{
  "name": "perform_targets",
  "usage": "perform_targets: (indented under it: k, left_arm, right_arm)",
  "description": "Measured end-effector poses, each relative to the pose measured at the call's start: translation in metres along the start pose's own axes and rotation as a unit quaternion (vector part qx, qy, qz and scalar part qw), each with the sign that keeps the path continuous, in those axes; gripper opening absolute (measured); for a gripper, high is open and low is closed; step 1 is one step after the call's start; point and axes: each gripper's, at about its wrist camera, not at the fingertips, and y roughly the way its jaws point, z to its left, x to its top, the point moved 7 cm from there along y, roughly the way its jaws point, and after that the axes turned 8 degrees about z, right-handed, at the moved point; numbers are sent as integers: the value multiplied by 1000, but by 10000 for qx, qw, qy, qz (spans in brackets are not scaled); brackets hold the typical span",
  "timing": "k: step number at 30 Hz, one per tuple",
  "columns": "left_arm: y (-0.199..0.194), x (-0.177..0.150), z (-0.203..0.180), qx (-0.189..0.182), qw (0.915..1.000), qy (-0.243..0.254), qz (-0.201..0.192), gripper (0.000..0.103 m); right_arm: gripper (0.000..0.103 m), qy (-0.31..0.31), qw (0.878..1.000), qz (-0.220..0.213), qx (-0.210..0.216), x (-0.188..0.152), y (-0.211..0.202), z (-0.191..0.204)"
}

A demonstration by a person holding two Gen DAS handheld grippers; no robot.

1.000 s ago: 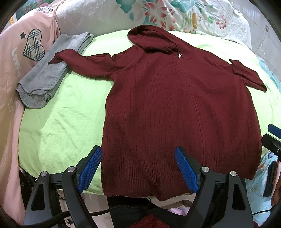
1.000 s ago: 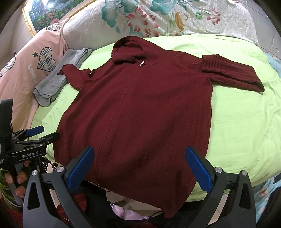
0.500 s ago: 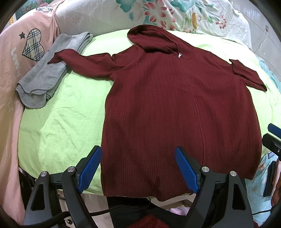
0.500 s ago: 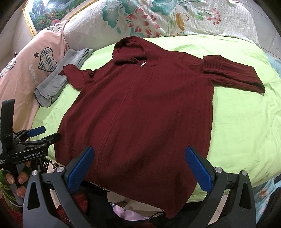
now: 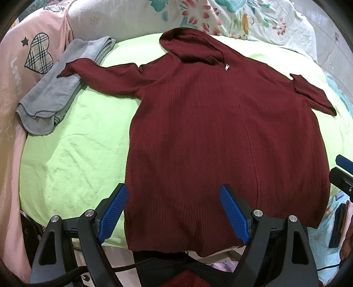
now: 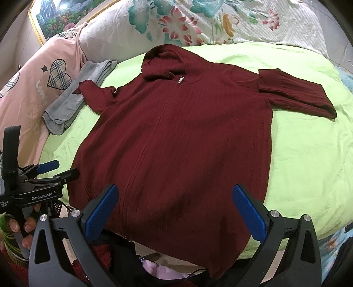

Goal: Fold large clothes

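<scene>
A dark red knitted hooded sweater (image 5: 220, 132) lies flat, front up, on a lime green sheet (image 5: 72, 154); it also shows in the right wrist view (image 6: 181, 141). Its hood points away, both sleeves spread sideways, and its hem hangs over the near edge. My left gripper (image 5: 174, 212) is open and empty above the hem's left part. My right gripper (image 6: 174, 209) is open and empty above the hem's middle. The left gripper also shows in the right wrist view (image 6: 50, 170), held in a hand at the left.
A folded grey garment (image 5: 59, 88) lies at the left, under the sweater's left cuff. A pink cloth with a plaid heart (image 5: 33, 57) lies further left. Floral bedding (image 5: 220, 17) is bunched at the far side. A light blue cloth (image 5: 326, 223) hangs at the right.
The two views have shifted very slightly; the sweater lies as before and both grippers stay open.
</scene>
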Motion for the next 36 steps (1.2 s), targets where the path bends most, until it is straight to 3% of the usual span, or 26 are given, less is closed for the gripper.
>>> perform_targets:
  k: [9, 15, 22, 27, 29, 32, 36]
  left_arm:
    - [11, 8, 0, -114, 9999, 8, 37, 86]
    - [19, 26, 4, -363, 9993, -111, -42, 86]
    - [30, 55, 19, -645, 9966, -471, -209, 86]
    - [35, 79, 17, -486, 9981, -297, -239, 86]
    - [37, 88, 14, -451, 9985, -194, -251, 86]
    - [39, 98, 8, -448, 9986, -115, -241, 86]
    - [45, 112, 2, -474, 9986, -53, -227, 86]
  right_arm:
    - [102, 59, 10000, 22, 26, 11, 9, -3]
    - [102, 269, 9996, -121, -54, 34, 10, -30]
    - [97, 485, 9970, -498, -328, 82, 6, -78]
    - [85, 359, 9945, -766, -611, 128, 9, -110]
    - [78, 351, 9939, -728, -755, 147, 17, -127]
    - [76, 273, 9936, -577, -931, 170, 38, -147]
    - [70, 287, 9936, -91, -1088, 184, 79, -174]
